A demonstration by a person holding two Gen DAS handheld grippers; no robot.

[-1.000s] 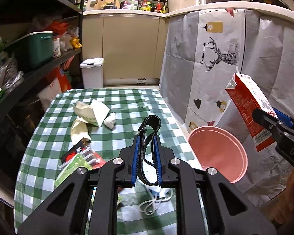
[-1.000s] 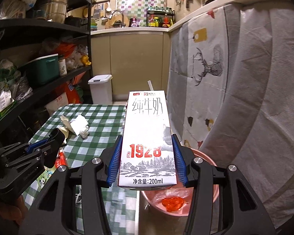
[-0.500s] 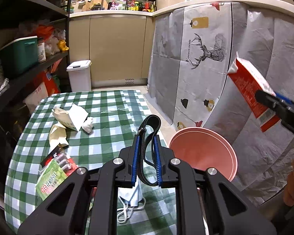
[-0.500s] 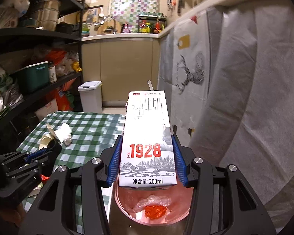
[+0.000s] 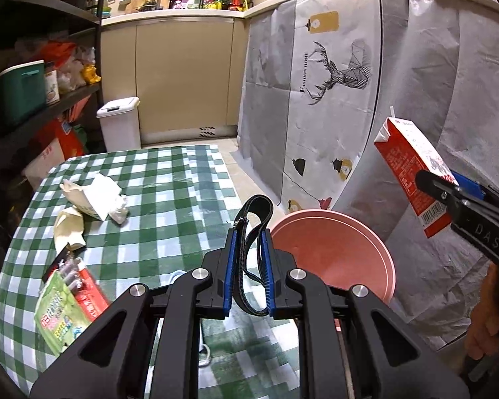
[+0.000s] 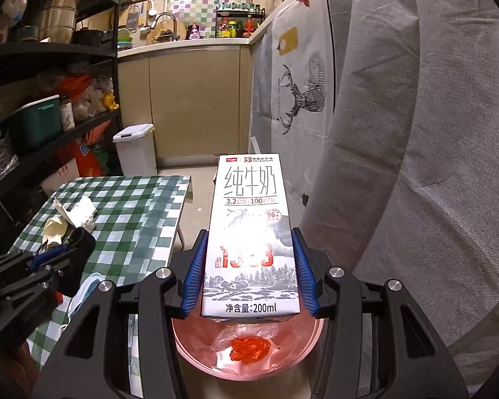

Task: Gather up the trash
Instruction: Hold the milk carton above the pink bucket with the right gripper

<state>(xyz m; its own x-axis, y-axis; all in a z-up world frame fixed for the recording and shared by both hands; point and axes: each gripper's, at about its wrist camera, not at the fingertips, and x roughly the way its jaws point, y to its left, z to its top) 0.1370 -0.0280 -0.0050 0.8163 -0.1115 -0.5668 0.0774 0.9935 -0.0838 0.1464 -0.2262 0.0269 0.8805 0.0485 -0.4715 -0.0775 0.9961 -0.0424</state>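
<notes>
My right gripper [image 6: 249, 274] is shut on a 200 ml milk carton [image 6: 251, 232] and holds it upright over the pink bin [image 6: 249, 362], which holds a clear bag with red scraps [image 6: 249, 352]. In the left wrist view the carton [image 5: 412, 179] hangs above and to the right of the bin [image 5: 336, 259]. My left gripper [image 5: 249, 266] is shut on a black strap [image 5: 254, 229] above the table's right edge. Crumpled paper [image 5: 93, 196] and snack wrappers [image 5: 66, 302] lie on the green checked table [image 5: 169, 193].
A white pedal bin [image 5: 119, 126] stands beyond the table. Dark shelves [image 5: 26, 106] run along the left. A cloth-covered counter [image 5: 349, 83] lines the right. A white face mask [image 6: 83, 292] lies on the table's near edge.
My right gripper has carried the carton to the right, off the table edge, until it hangs over the pink bin. My left gripper has kept the strap and shifted slightly.
</notes>
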